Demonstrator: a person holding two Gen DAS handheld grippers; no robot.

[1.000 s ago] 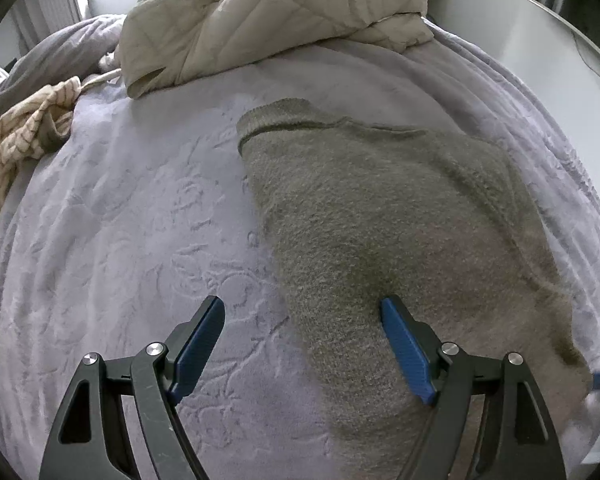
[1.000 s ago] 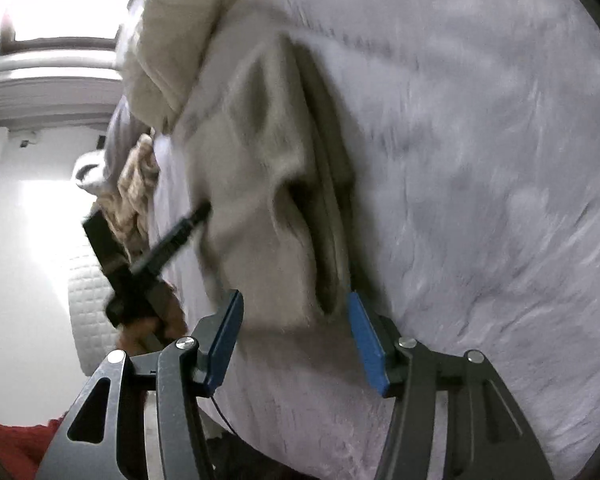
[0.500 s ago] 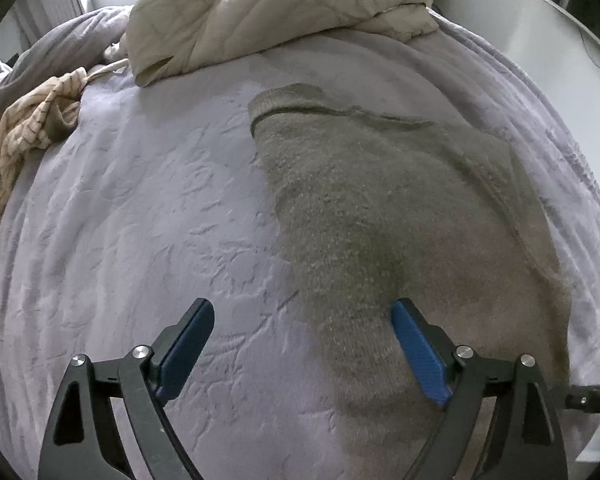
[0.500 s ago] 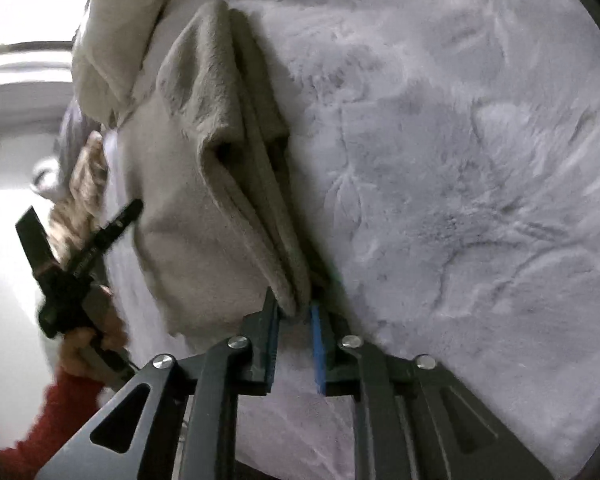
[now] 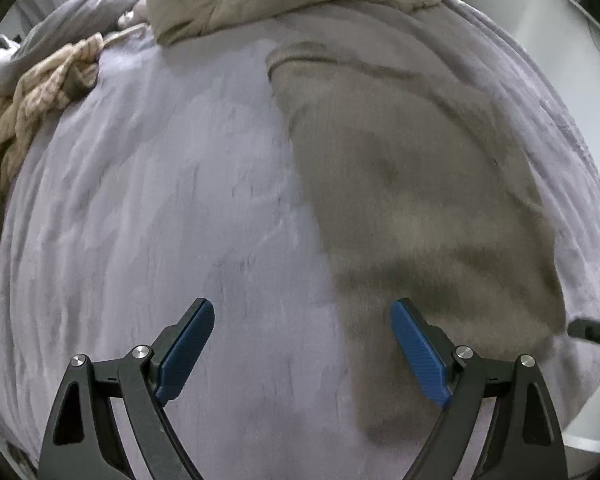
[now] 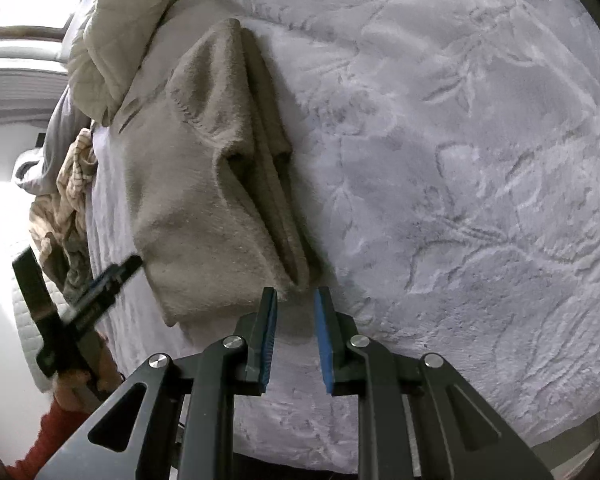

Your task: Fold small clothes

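Step in hand, by my reading: mid-fold of the sweater (image 5: 412,208), which lies on the grey blanket (image 5: 172,208), at 1 o'clock from your left gripper (image 5: 302,354). That gripper is wide open, holding nothing, its right finger over the hem. Your right gripper (image 6: 296,336) is open a narrow gap, empty, with the folded corner at 12 o'clock just beyond its tips. Next: advance, pinch all layers, carry the fold across

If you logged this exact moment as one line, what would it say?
task: fold clothes | left gripper: open, above sweater edge | right gripper: open at sweater corner, nothing held | sweater: on blanket
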